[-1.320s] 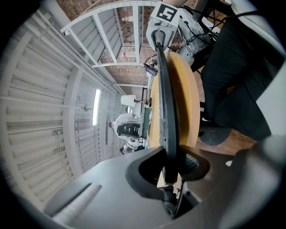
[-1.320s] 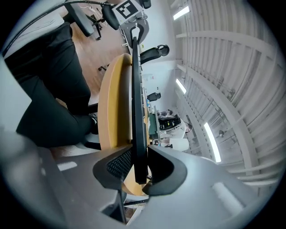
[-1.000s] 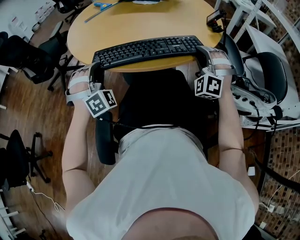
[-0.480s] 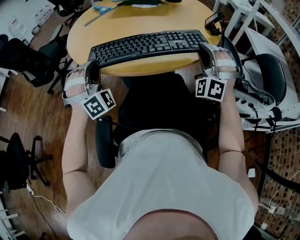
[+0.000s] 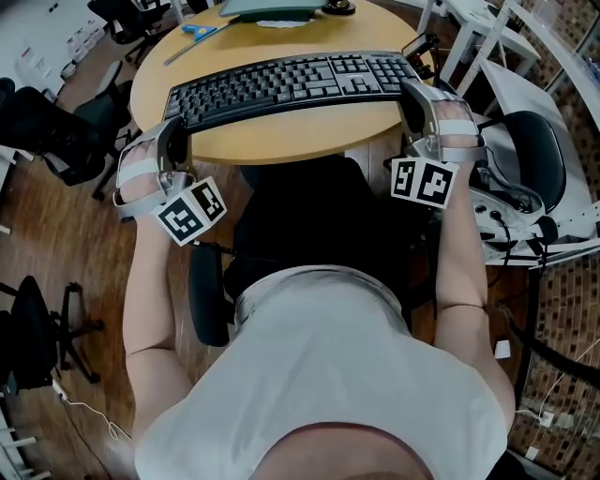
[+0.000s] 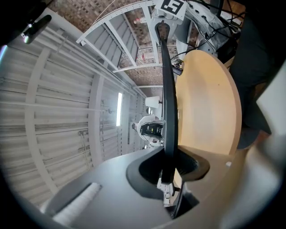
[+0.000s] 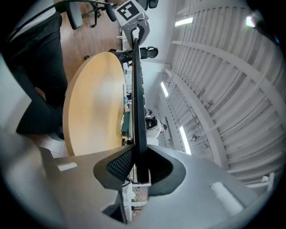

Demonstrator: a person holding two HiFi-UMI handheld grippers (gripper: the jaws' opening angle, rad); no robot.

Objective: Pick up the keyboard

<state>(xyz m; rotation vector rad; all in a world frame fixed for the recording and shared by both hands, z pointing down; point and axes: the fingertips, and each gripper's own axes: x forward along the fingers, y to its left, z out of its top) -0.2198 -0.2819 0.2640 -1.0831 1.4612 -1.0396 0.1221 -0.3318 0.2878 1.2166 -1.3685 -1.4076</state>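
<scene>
A long black keyboard hangs level above the round wooden table, keys up. My left gripper is shut on its left end and my right gripper is shut on its right end. In the left gripper view the keyboard shows edge-on as a thin dark strip running away from my closed jaws, with the table beside it. The right gripper view shows the keyboard the same way, pinched between the pads, and the tabletop at its left.
Blue-handled scissors and a dark flat item lie at the table's far edge. Black office chairs stand to the left. White frames and a chair with cables crowd the right. A black chair seat lies below the table edge.
Both grippers have risen with the keyboard held between them. It has left the tabletop and sits higher and farther up in the head view.
</scene>
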